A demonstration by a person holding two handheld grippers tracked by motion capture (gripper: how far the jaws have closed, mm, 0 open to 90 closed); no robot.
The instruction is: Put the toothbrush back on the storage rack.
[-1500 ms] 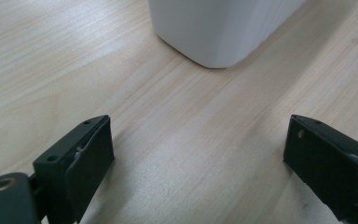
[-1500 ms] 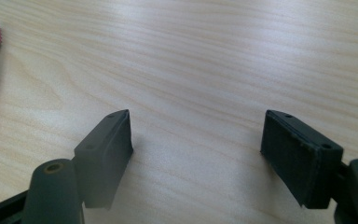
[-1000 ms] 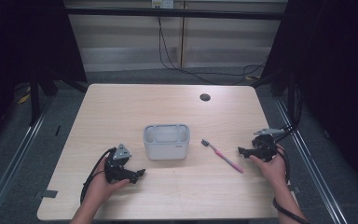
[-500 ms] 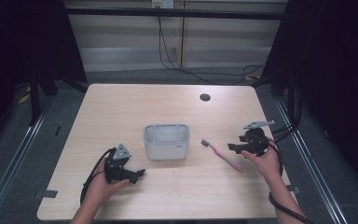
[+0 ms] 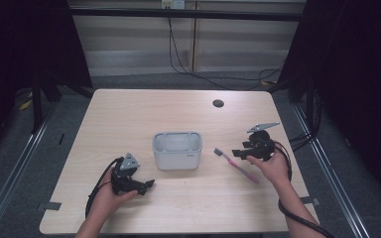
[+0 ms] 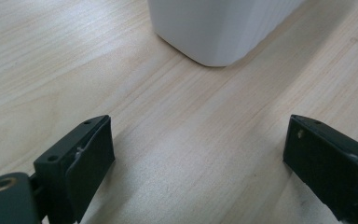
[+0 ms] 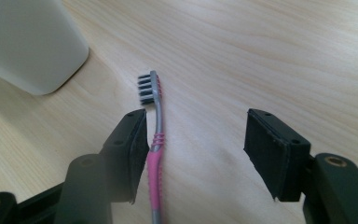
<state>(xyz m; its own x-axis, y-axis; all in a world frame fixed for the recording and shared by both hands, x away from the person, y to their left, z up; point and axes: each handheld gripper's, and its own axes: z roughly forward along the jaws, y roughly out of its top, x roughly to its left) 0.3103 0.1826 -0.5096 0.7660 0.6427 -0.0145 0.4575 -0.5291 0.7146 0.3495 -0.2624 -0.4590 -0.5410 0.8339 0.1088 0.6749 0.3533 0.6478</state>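
Our right gripper [image 7: 193,149], jaws closing but not yet grasping the toothbrush [image 7: 154,140] near the table's right edge, may push it sideways; left gripper [image 6: 198,158] released.

No text, label or number is legible on anything here.

Dim surroundings, soft overhead light
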